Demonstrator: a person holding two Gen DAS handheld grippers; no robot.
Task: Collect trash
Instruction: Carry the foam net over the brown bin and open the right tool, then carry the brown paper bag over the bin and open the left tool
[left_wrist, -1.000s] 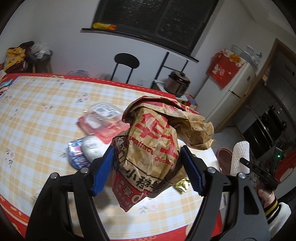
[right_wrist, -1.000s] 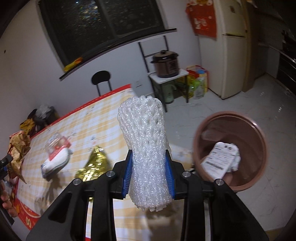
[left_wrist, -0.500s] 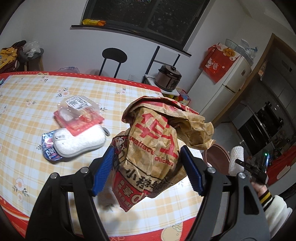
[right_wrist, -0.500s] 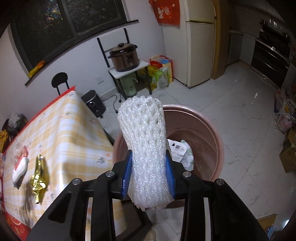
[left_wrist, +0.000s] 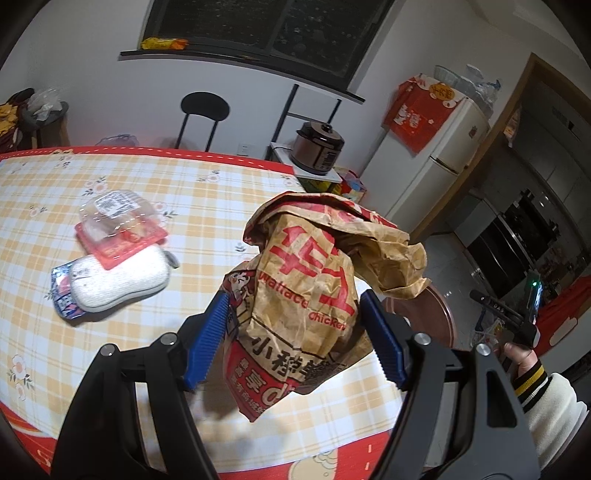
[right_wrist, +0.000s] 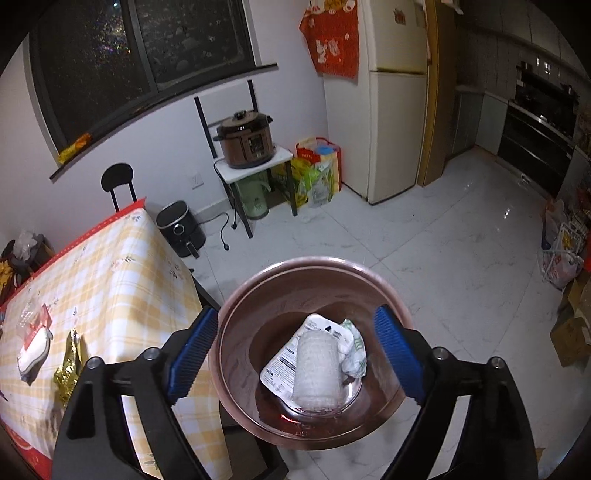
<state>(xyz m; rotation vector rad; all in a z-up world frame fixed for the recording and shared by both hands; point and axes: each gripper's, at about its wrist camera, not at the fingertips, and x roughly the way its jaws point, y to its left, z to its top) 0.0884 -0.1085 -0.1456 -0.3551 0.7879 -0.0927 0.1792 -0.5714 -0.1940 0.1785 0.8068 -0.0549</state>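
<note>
My left gripper (left_wrist: 295, 339) is shut on a crumpled brown paper fast-food bag (left_wrist: 314, 291) and holds it above the table's near right corner. My right gripper (right_wrist: 295, 354) is open and empty above the brown round bin (right_wrist: 400, 314) on the floor. A white foam net sleeve (right_wrist: 317, 373) lies in the bin on a white packet (right_wrist: 284, 365) and crumpled paper (right_wrist: 354, 354). The bin's rim (left_wrist: 441, 314) also shows past the bag in the left wrist view.
On the yellow checked tablecloth (left_wrist: 147, 192) lie a clear and red plastic box (left_wrist: 118, 229), a white foam pad (left_wrist: 118, 280) on a blue wrapper, and a gold foil wrapper (right_wrist: 68, 369). A black chair (left_wrist: 203, 114), cooker shelf (right_wrist: 251, 147) and fridge (right_wrist: 395, 99) stand behind.
My right gripper swung from the table to over the bin, opened, and the foam net sleeve dropped in. My left gripper carried the paper bag rightward along the table.
</note>
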